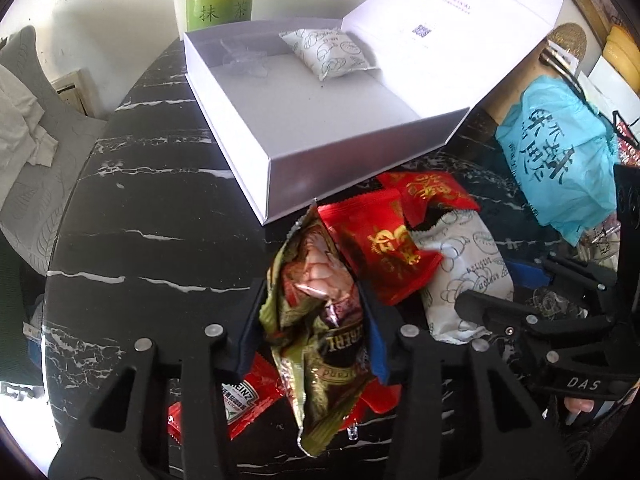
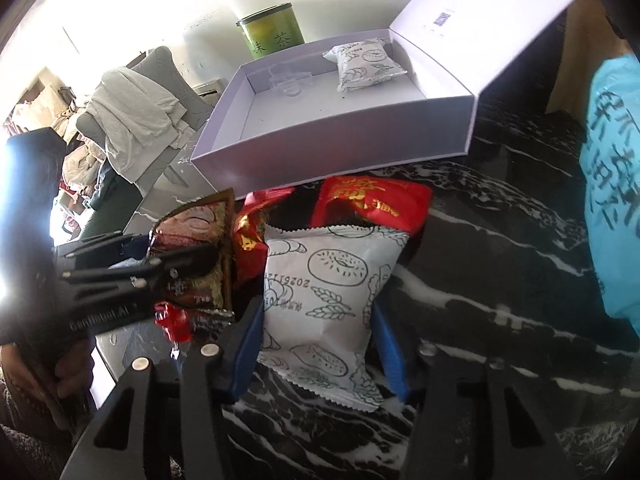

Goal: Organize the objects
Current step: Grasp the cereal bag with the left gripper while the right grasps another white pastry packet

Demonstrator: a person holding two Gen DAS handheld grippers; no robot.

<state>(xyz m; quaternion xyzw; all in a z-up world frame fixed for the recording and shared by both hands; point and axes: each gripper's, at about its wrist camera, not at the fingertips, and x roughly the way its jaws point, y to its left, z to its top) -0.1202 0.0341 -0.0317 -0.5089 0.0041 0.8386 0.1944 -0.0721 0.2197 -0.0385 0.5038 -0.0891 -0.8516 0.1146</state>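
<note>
While my left hand-held gripper (image 1: 316, 332) pinches a green packet (image 1: 316, 320) and my right (image 2: 316, 344) straddles, unclosed, a white packet (image 2: 332, 304), inventory: box (image 1: 340, 160) holds one pouch (image 1: 332, 54); red packets (image 1: 380, 248) and ketchup (image 1: 244, 400) remain on counter (image 1: 160, 220).

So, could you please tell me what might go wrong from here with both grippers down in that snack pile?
1. The left gripper pinches the gold-green snack packet mid-body; its contents may get crushed.
2. The right gripper straddles the white pastry packet with red packets overlapping its far end; lifting could drag them along.
</note>
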